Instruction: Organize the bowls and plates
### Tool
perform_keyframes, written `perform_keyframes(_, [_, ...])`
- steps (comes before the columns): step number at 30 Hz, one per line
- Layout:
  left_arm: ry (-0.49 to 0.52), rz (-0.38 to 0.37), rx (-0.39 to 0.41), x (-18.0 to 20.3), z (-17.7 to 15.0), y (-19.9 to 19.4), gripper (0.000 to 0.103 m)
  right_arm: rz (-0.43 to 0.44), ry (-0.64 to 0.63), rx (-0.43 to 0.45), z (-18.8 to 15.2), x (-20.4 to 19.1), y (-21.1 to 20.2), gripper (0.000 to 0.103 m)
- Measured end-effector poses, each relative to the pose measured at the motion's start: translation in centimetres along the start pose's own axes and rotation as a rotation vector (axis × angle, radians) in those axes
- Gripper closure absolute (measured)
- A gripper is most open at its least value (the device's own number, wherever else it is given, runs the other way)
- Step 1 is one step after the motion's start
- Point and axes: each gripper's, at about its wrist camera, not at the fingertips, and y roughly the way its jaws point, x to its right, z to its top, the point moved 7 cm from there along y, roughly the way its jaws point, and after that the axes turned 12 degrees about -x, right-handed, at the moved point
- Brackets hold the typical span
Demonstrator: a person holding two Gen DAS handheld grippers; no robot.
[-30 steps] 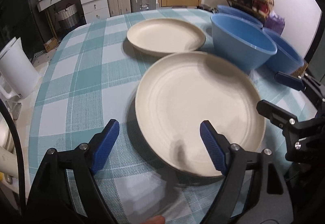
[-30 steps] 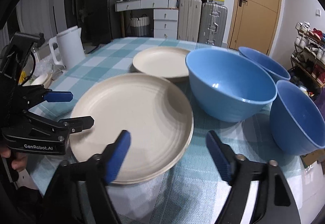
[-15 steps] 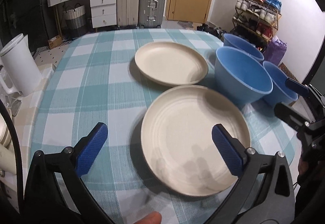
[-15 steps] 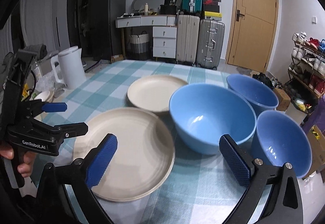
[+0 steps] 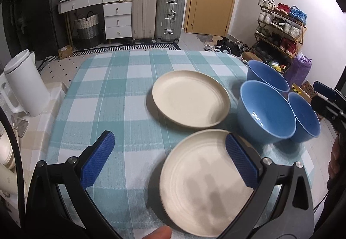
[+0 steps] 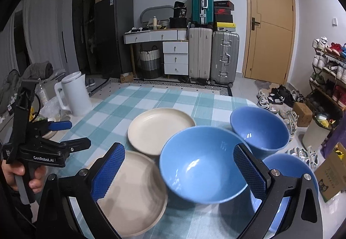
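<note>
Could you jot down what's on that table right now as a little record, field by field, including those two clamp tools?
surface: table with a teal checked cloth
plates: two cream ones, near plate and far plate, lying apart, not stacked
bowls: three blue ones, middle bowl, far bowl, near bowl, clustered beside the plates, none nested
left gripper: open, empty, above the near plate
right gripper: open, empty, above the middle bowl
beside the table: white kettle

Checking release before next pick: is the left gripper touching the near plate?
Apart. The left wrist view shows the left gripper wide open above the near plate, neither pad on its rim.
</note>
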Motion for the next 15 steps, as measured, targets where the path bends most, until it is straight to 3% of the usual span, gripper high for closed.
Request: perform_keyframes(15, [-0.058, 0.024, -0.032, -1.6, 4.3, 3.3, 0.001, -0.001, -0.037, -0.052, 6.7, 1.9, 1.9, 0.001])
